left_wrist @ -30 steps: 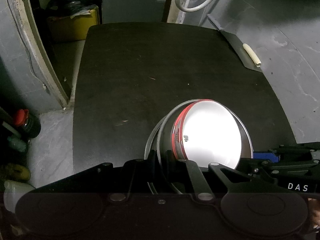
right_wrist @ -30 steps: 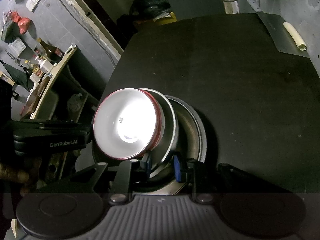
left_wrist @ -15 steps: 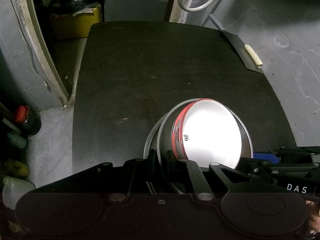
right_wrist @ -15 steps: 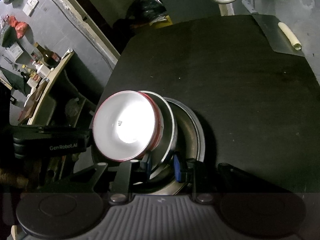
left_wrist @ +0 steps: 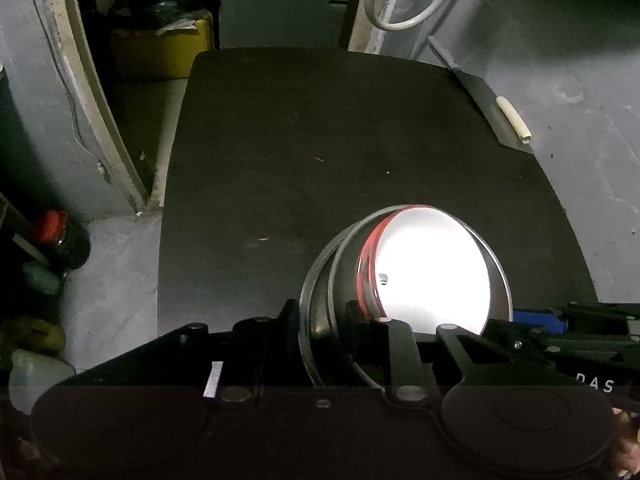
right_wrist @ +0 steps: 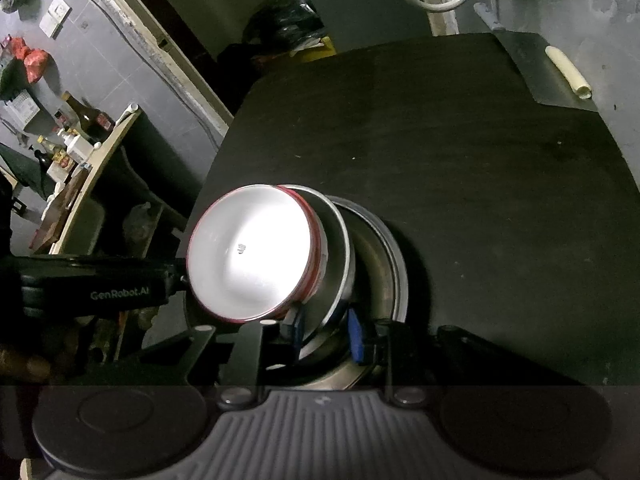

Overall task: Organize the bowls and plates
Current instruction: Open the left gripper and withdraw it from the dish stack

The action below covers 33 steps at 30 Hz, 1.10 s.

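While the stack of dishes sits near the front edge of the dark worktop (left_wrist: pixel 360 152), both tools reach in at it from opposite sides. The stack is three pieces: a white bowl with a red rim (right_wrist: pixel 256 256) nested in a steel bowl (right_wrist: pixel 340 264), which in turn lies in a wider steel plate (right_wrist: pixel 394 276). The two bowls lean, tipped up on one side instead of sitting flat in the plate.

The left hand-held gripper (left_wrist: pixel 324 320) is at the stack's edge, and its jaws are opening; the rims of the steel plate (left_wrist: pixel 310 300) and steel bowl (left_wrist: pixel 340 276) pass between its black fingers, with a visible gap on the outer side, so it is letting go rather than squeezing. From this view the white bowl (left_wrist: pixel 432 272) glares brightly under the light.

The right hand-held gripper (right_wrist: pixel 326 332) is clenched on the steel bowl: its blue pads (right_wrist: pixel 356 332) sit on either side of the bowl's rim, one inside and one outside, and the rim runs straight between them. In the left wrist view the same tool enters from the right, its blue pad just at the plate's edge.

Farther back on the worktop, at the right corner, a cleaver (left_wrist: pixel 492 108) lies flat with a pale stick-like piece (left_wrist: pixel 514 120) on its blade, well apart from the dishes. A looped white hose (left_wrist: pixel 404 0) hangs on the wall behind.
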Available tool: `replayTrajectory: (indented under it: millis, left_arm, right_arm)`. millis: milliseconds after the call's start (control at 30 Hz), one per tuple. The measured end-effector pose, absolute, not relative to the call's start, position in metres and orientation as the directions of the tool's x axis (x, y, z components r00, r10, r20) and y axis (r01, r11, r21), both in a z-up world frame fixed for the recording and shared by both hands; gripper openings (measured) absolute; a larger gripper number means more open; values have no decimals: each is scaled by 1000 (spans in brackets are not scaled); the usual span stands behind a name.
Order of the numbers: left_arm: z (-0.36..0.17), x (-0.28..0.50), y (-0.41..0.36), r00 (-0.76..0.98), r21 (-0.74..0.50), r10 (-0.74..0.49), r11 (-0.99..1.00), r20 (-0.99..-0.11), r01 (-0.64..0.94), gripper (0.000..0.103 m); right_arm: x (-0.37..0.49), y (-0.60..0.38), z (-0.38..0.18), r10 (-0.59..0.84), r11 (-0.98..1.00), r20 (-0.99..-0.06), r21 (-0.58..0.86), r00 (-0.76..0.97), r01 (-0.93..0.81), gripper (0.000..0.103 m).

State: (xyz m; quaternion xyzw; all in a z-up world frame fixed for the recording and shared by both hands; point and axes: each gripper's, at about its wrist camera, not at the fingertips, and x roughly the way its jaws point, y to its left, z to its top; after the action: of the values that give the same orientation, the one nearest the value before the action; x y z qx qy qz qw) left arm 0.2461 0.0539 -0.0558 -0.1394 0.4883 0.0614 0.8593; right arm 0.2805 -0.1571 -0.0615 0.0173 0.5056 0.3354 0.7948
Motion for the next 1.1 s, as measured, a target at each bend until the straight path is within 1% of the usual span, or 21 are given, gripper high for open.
replayTrajectory:
  millis: [200,267,367,433,533,767,1000,1100]
  left_arm:
    - [-53,243,53,522,-173,-19,953,-853,-249,29]
    - [-51,242,52,522,-170,-13,952,-853,-255,31]
    - [-48,240,51,523,-162,-1,951,-852,-263,35]
    - [-46,239,51,526,-158,8,950,-850,-270,42]
    - [-45,237,52,524,-150,20,948,-851,-280,48]
    - [-40,232,47,523,-125,43,951,-851,-282,51]
    - [-33,227,46,535,-119,58,949,-843,-291,61]
    - [-30,223,45,540,-106,75,949,-838,-296,69]
  right_arm:
    - [277,-155,-60,545,780,-792,359,275,-512,28]
    - [276,-155,-60,539,785,-793,353,282,-509,30]
    - [274,-153,-59,530,793,-795,341,295,-505,32]
    - [273,-153,-58,524,797,-796,333,302,-503,35]
    - [271,-154,-59,517,805,-797,328,312,-495,39]
    - [267,-156,-56,517,805,-793,321,324,-498,42]
    - [263,-162,-50,530,806,-773,332,349,-491,58]
    - [261,-163,-45,541,803,-758,336,364,-492,61]
